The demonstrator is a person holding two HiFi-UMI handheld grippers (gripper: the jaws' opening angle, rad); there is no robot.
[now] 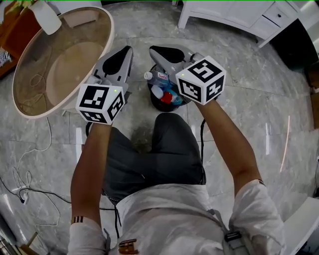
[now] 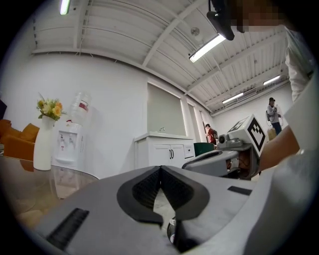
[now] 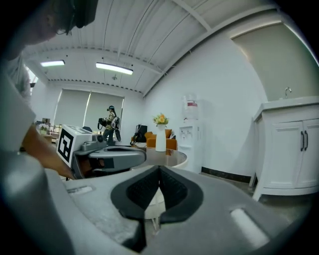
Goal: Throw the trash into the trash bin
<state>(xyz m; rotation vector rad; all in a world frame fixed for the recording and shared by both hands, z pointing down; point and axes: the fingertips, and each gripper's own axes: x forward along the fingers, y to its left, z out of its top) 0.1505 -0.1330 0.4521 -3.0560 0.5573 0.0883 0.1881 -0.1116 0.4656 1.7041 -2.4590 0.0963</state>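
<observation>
A: How do the two tools stand?

B: The left gripper has its jaws together, the dark pads meeting at the tips with nothing between them. The right gripper is closed just the same, and empty. Both point about level and lie side by side, near each other but apart.

A: And the trash?

B: It lies inside the trash bin, a small dark round one on the floor. The trash is a clear bottle plus blue and red pieces, heaped up to the rim. The right gripper hangs over the bin, and its marker cube hides the bin's right edge in the head view.

A: What hems the bin in?

B: The person's knee comes up just beside its near edge. To the left is the round table. The table's pale rim runs just behind the left gripper's cube, and a white vase stands near its far edge.

A: Any open room?

B: Bare marbled floor lies to the right of the bin, as far as the white cabinet. On the left, cables trail over the floor below the table
</observation>
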